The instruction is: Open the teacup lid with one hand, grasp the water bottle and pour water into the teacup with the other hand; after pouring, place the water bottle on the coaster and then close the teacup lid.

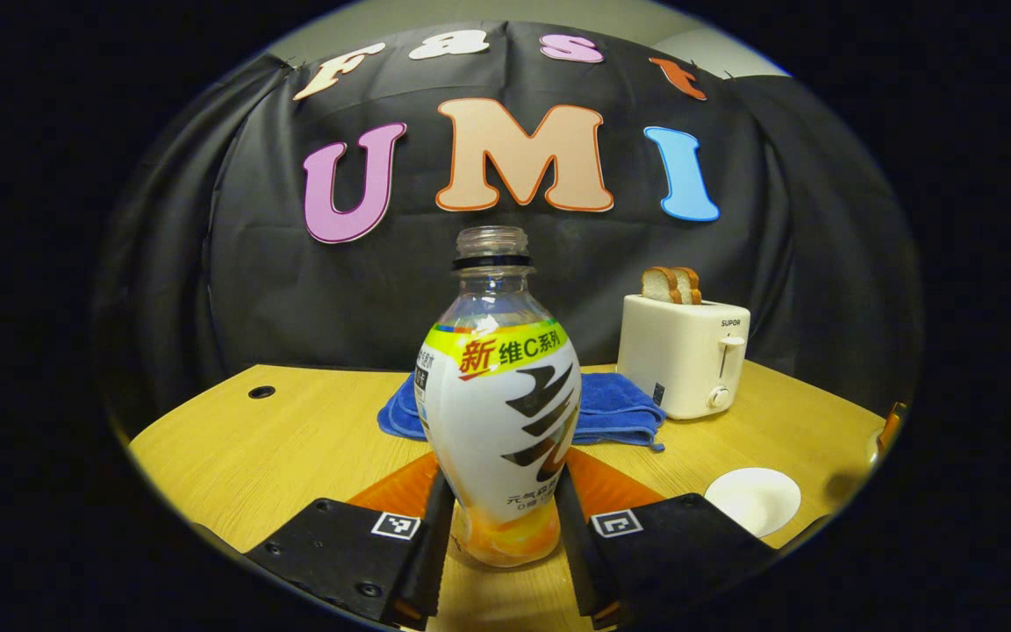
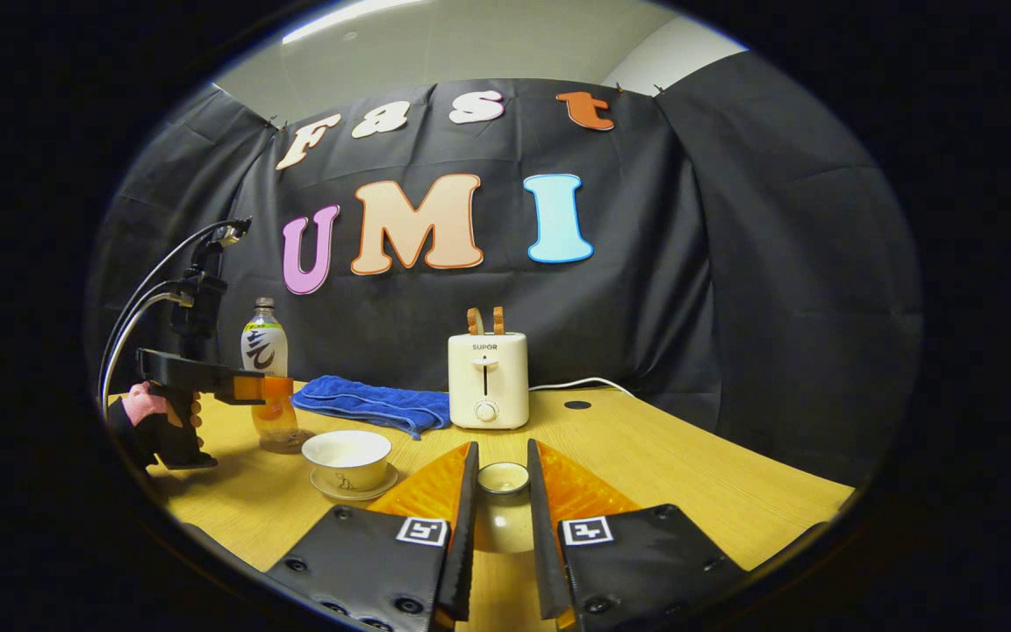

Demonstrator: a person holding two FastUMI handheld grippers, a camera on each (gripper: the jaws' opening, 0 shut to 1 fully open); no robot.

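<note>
Your left hand-held gripper (image 1: pixel 501 535) and right hand-held gripper (image 2: pixel 502 544) each carry black bolted plates with square black-and-white markers. Pale cables (image 2: pixel 141 303) loop off the left one's mast, and your cuff (image 2: pixel 144 405) looks pink, perhaps a glove.

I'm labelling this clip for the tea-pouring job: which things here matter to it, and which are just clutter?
Part of the job:
water bottle, uncapped, in the left tongs
teacup, open, on its saucer
teacup lid, in the right tongs
coaster

Just lying about:
toaster with bread
blue towel
</note>
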